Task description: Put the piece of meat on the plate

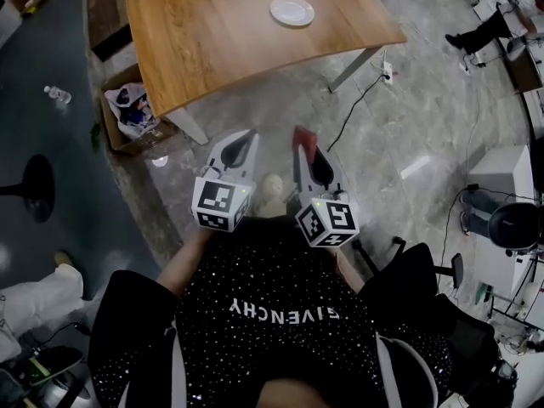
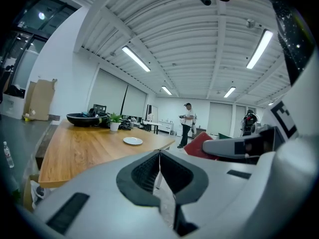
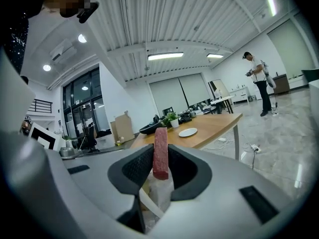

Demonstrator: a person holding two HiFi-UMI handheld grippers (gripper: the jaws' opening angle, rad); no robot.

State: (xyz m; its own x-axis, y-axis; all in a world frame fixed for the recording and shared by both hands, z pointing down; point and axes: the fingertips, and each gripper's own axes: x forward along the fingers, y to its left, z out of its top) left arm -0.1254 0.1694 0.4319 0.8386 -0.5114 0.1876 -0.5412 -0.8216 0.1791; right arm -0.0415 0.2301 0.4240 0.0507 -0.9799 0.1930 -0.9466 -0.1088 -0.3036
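Observation:
The piece of meat (image 3: 160, 158), a dark red slab, stands on edge between the jaws of my right gripper (image 3: 161, 147), which is shut on it. In the head view the meat (image 1: 305, 144) pokes out of the right gripper (image 1: 301, 136) over the floor, short of the wooden table (image 1: 221, 41). The white plate (image 1: 291, 10) lies near the table's far right side, and it shows as the plate (image 3: 188, 132) ahead of the right jaws. My left gripper (image 1: 246, 136) is beside the right one, jaws shut (image 2: 159, 154) and holding nothing. From it I see the plate (image 2: 132, 141) and the meat (image 2: 198, 144).
A cardboard box (image 1: 127, 109) full of bags sits under the table's near corner. A table leg (image 1: 353, 68) and a power strip with cable (image 1: 384, 73) are on the right. A black bowl (image 2: 82, 117) and potted plant (image 2: 114, 121) stand on the table. A person (image 2: 187, 124) stands far off.

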